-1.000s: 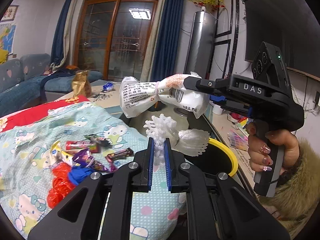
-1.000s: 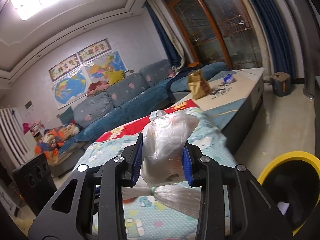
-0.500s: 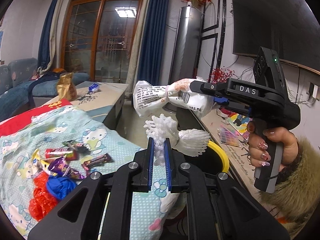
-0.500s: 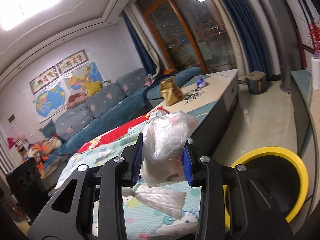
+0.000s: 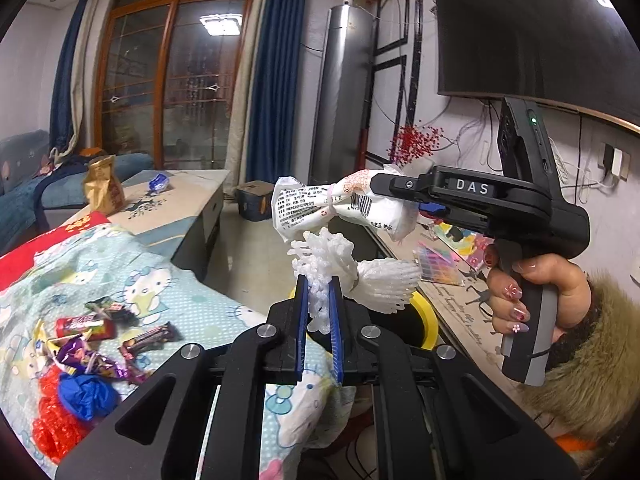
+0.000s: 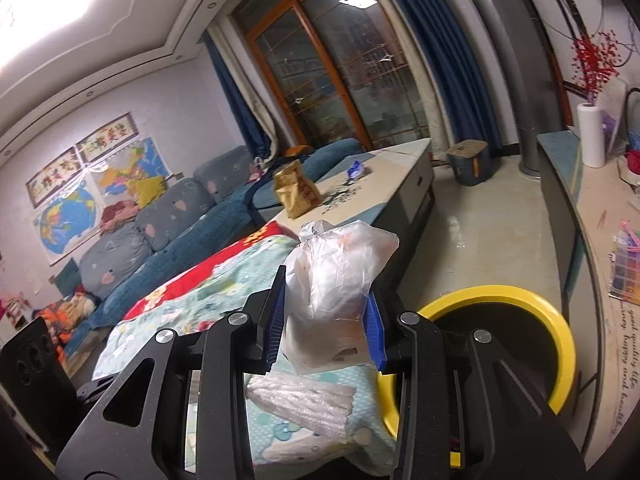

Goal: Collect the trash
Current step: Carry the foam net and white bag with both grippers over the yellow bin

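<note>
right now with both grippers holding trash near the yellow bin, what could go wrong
1. The left gripper pinches only one end of the white foam net; the loose end could snag on the yellow bin rim.
2. The right gripper squeezes a slippery plastic bag that sits left of the bin mouth, so dropped now it may land on the cartoon blanket.
3. The two grippers are close together and might bump.

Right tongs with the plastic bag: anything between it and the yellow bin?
Nothing visible. The plastic bag is clamped in the right tongs, and the yellow bin sits open just right of it and lower, mouth unobstructed. The left tongs, holding a white foam net, are beside it, not in the path.
</note>
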Tool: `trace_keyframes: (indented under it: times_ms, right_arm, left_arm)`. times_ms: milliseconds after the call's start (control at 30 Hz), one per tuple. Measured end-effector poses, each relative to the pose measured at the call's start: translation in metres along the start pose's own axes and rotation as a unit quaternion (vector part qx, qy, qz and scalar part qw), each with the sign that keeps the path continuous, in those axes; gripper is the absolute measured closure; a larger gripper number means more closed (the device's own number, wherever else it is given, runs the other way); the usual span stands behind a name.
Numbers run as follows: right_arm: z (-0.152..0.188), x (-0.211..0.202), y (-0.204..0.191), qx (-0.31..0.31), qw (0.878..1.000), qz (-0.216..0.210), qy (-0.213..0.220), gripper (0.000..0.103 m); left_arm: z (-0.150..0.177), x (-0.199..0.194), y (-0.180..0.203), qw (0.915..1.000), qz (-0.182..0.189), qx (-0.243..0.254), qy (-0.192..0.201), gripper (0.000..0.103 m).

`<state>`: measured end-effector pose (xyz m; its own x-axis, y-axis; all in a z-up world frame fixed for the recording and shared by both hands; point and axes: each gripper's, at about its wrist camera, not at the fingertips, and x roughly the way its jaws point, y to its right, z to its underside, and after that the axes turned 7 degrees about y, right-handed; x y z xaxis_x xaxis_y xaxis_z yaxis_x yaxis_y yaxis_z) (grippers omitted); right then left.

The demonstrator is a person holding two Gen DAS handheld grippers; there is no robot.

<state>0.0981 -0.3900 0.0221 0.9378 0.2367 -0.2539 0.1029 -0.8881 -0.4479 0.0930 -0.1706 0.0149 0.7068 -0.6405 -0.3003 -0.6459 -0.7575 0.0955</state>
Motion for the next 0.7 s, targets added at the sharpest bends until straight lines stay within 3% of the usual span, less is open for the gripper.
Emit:
trace_keyframes:
  times_ms: [700]
  right_arm:
    - [0.005,-0.006,0.061,0.037,0.996,0.085,-0.002,0.075]
  left_arm:
    - [0.02,0.053,0.025,0.9991,0.02,0.015,-0.034,0.093]
